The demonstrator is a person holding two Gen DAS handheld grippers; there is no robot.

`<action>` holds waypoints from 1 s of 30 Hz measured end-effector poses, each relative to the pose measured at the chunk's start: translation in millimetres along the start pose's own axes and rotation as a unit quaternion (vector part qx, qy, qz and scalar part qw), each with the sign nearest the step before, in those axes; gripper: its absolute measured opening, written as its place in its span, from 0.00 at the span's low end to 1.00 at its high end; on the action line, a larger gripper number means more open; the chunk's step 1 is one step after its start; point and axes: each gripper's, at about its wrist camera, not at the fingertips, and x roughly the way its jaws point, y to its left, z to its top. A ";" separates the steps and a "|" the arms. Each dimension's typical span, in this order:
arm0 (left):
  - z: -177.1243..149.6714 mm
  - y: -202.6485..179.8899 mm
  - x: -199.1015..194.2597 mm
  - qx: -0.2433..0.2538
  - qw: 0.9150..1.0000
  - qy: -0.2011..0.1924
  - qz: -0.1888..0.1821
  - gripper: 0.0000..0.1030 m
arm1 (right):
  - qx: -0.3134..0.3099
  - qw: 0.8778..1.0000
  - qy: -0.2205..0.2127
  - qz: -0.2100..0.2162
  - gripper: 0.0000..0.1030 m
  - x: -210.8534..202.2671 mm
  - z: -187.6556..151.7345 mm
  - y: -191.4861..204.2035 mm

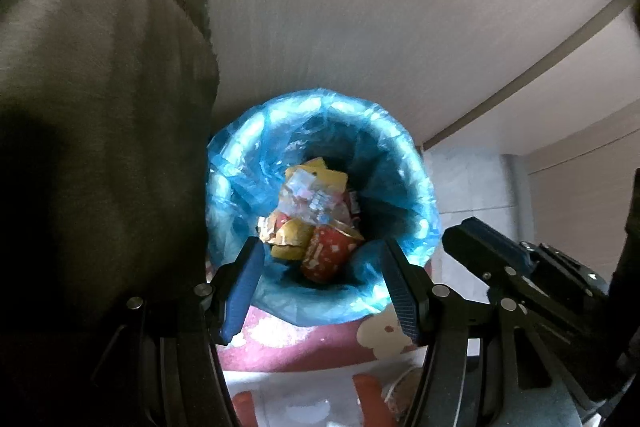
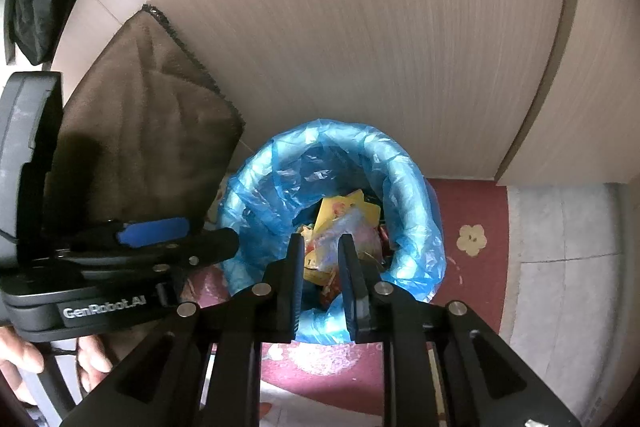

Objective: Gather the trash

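Landmark: bin (image 1: pixel 320 203) lined with a blue bag (image 1: pixel 404 163), standing on a red mat (image 1: pixel 280 343) just in front of a pale wood panel (image 1: pixel 360 7).
Trash: wrappers (image 1: pixel 312 219), yellow, red and clear, heaped at the bottom of the bin, already collected.
Left tool (image 1: pixel 322 283): poised above the near rim of the bin, jaws spread wide, nothing between them.
Right tool (image 2: pixel 320 279): poised over the near rim too, jaws narrowly apart, nothing gripped; only the wrappers far below showing through the gap.
Likely reason for the pose: both tools aimed down into the bin mouth so anything let go falls inside the liner.
Bag edge: folded out over the rim, probably to keep the liner from slipping in.
Brown cloth (image 2: pixel 152 131): hanging just left of the bin, against the panel.
Person's hand (image 2: pixel 24 367): wrapped round the left tool's handle, left of the bin.
Judgement: drop looks done; next job possibly the bag itself.
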 end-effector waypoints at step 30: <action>-344.6 27.0 -325.2 0.073 0.926 -0.368 0.042 0.59 | -0.098 0.954 -0.273 -0.082 0.27 -308.0 -250.2 168.4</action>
